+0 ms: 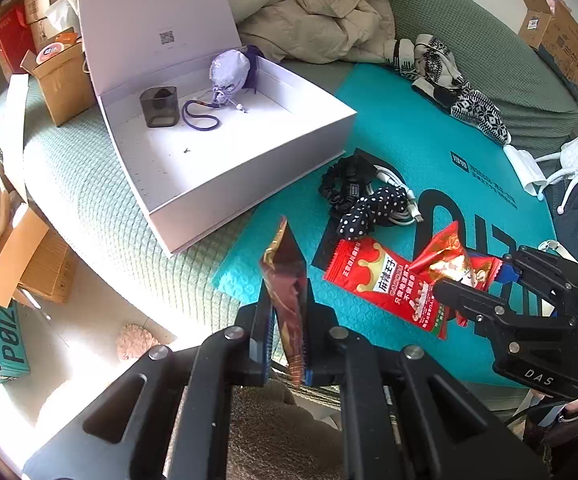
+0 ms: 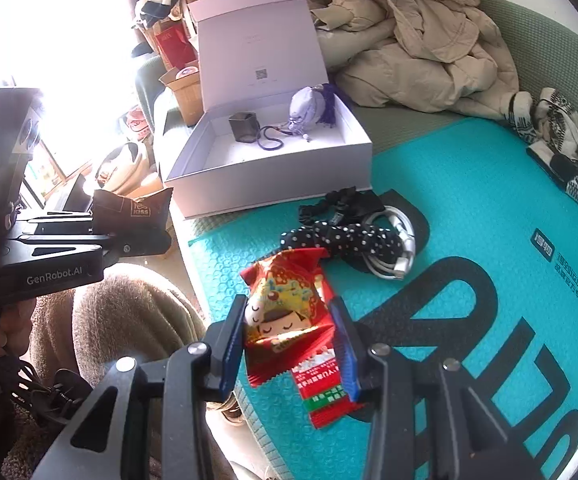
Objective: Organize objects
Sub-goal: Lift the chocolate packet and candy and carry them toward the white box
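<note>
Both grippers are loaded right now. The left gripper [image 1: 287, 308] is pinched flat on a thin brown snack packet [image 1: 285, 276], with the packet sticking up out of the jaws. The right gripper [image 2: 289, 344] is clamped around a puffy red and gold candy wrapper [image 2: 279, 300], jaws partway in because the wrapper is fat.

The open white box [image 1: 225, 184] sits at the far left edge of the teal mat [image 1: 429, 148], lid standing up behind it. Inside are a lilac pouch [image 1: 229, 72] and a small dark cup [image 1: 159, 106], both near the back wall, so the front half of the floor is free.

My guess is the snacks go in the box. Tip: carry both over the front wall with some clearance, drop them on the free floor rather than on the pouch cord, and open one gripper at a time so the hands don't bump.

Left on the mat: a long red snack pack [image 1: 389, 284], dark scrunchies [image 1: 369, 208] and a white cable [image 2: 399, 248].
</note>
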A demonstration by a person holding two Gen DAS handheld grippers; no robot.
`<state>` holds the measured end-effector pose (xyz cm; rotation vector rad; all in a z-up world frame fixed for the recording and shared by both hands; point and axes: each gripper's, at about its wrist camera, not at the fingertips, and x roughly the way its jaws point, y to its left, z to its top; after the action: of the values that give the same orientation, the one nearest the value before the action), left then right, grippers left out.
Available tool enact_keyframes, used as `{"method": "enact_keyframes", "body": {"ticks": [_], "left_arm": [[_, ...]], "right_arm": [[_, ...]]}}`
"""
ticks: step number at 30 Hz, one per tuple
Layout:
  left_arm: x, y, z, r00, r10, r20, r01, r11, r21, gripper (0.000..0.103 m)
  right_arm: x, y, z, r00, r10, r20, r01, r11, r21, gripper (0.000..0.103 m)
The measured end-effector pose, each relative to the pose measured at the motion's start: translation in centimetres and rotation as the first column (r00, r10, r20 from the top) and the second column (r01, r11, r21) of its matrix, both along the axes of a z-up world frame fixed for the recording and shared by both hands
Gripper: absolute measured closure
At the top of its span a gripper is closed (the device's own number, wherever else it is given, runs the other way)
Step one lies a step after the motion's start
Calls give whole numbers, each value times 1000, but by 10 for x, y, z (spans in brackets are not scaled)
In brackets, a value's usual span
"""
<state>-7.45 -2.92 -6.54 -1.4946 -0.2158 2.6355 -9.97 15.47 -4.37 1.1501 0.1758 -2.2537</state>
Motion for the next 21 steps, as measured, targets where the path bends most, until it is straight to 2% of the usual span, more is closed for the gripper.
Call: {"method": "enact_keyframes", "body": {"ticks": [10,21], "left_arm": [[37,-29,10,996,84,-21,-85,996,-14,93],[70,-41,21,993,111,-41,-112,994,-19,93]], "right_arm": [[22,-26,9,996,83,-28,-84,996,-15,63],[45,-38,14,993,109,-41,-110,994,-18,63]]}}
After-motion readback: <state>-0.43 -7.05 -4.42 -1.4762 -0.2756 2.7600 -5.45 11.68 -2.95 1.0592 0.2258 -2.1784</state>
